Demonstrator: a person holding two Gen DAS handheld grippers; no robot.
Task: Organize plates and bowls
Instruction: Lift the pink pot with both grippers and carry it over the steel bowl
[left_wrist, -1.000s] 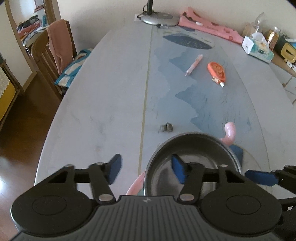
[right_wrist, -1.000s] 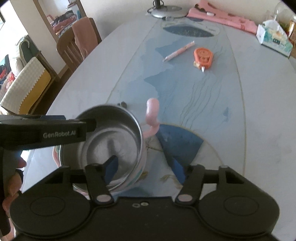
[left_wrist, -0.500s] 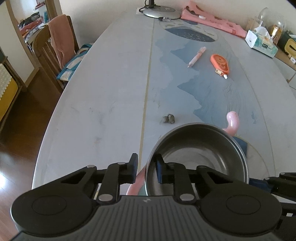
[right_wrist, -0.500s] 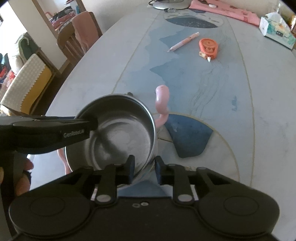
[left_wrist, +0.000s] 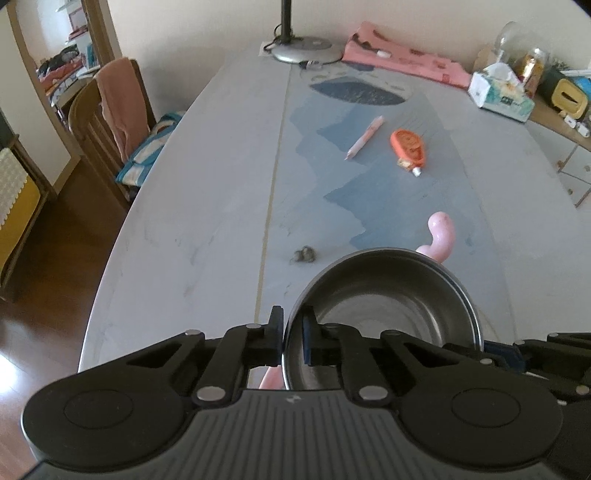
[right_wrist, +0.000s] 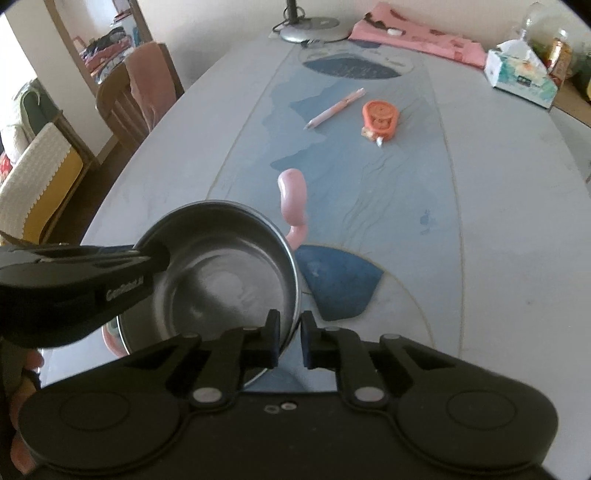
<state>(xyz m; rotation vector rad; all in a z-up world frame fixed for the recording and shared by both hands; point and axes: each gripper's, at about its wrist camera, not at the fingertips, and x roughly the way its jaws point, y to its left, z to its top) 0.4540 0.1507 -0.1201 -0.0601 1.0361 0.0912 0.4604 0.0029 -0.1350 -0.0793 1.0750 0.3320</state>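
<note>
A steel bowl (left_wrist: 388, 295) (right_wrist: 229, 280) hangs just above the table, over a pink dish whose edge peeks out below it (right_wrist: 110, 339). A curved pink handle (left_wrist: 441, 232) (right_wrist: 293, 195) rises behind the bowl. My left gripper (left_wrist: 291, 325) is closing on the bowl's left rim, one pad inside and one outside; the right wrist view shows it at the left (right_wrist: 147, 258). My right gripper (right_wrist: 290, 325) is closing on the opposite rim in the same way, and the left wrist view shows it at the right edge (left_wrist: 498, 354). The bowl is empty.
On the table (left_wrist: 207, 206) farther off lie a pink pen (left_wrist: 364, 138), an orange tape dispenser (left_wrist: 408, 147), a tissue box (left_wrist: 498, 96), a pink cloth (left_wrist: 402, 59) and a lamp base (left_wrist: 306, 50). A small dark lump (left_wrist: 304, 254) sits just beyond the bowl. A chair (left_wrist: 107, 110) stands at the left edge.
Both pairs of jaws went from wide apart to pinched on the bowl's rim. Both hands and the bowl have since risen a little above the table.
</note>
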